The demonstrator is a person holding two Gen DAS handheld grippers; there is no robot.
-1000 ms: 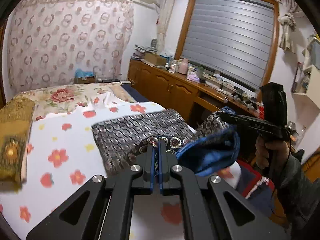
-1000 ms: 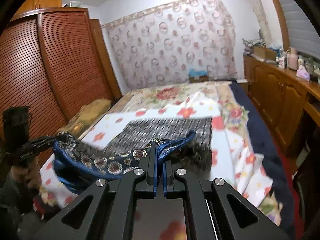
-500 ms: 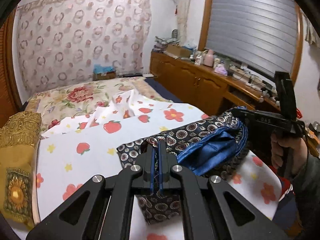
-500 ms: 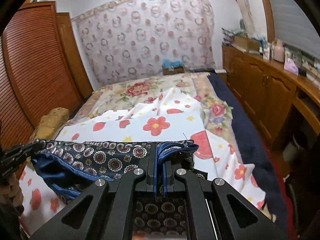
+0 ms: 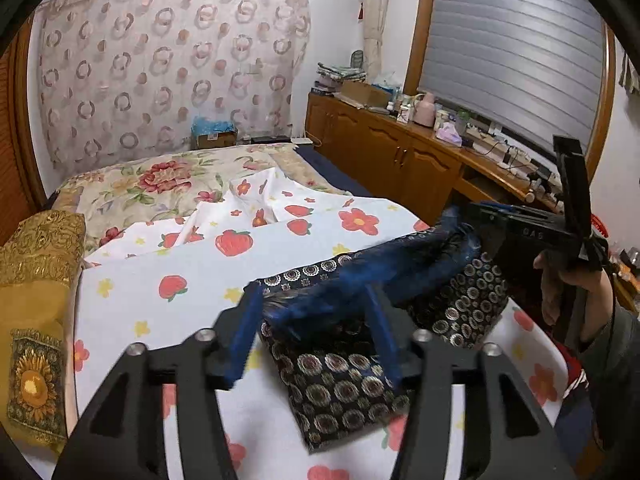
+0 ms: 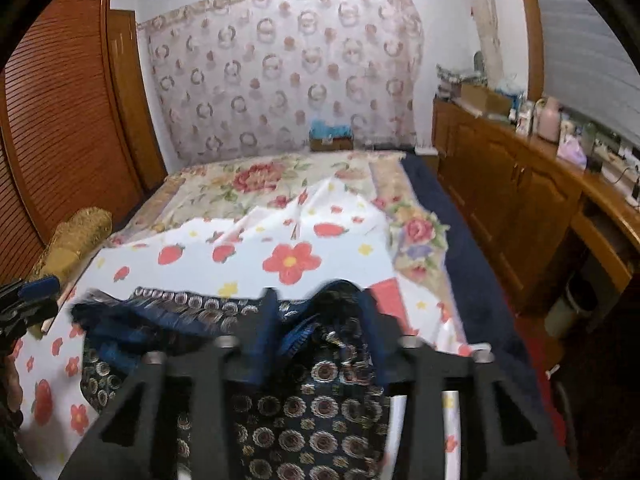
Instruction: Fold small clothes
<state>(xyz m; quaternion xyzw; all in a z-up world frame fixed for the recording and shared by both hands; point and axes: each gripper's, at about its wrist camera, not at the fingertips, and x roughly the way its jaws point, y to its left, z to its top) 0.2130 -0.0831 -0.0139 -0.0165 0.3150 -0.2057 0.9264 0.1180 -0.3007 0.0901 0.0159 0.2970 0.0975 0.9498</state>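
both tongs released: left tongs [image 5: 316,334] and right tongs [image 6: 320,340] spread wide over dark patterned garment [image 5: 344,376], lower centre of frame, lying folded on bed [image 5: 192,280], likely let go so the fold settles.

Garment [image 5: 344,384]: lies on the sheet [image 5: 168,312] at the near end of the bed, a folded layer across its far edge.
Left gripper [image 5: 316,336]: above the garment's near-left part, fingers spread wide to either side of the fold.
Right gripper [image 6: 320,340]: over the garment's right part, fingers apart, cloth between them.
Sheet: spread over the near half of the bed, bunched up at its far edge.
Bedspread [image 5: 160,184]: beyond the sheet, reaching the curtain [image 5: 172,60].
Cushion [image 5: 36,280]: on the bed's left edge, beside the sheet.
Box [image 5: 214,136]: behind the bed, against the curtain.
Cabinet [image 5: 400,156]: along the bed's right side, below the window shutter [image 5: 516,40].
Wardrobe [image 6: 60,120]: left of the bed.
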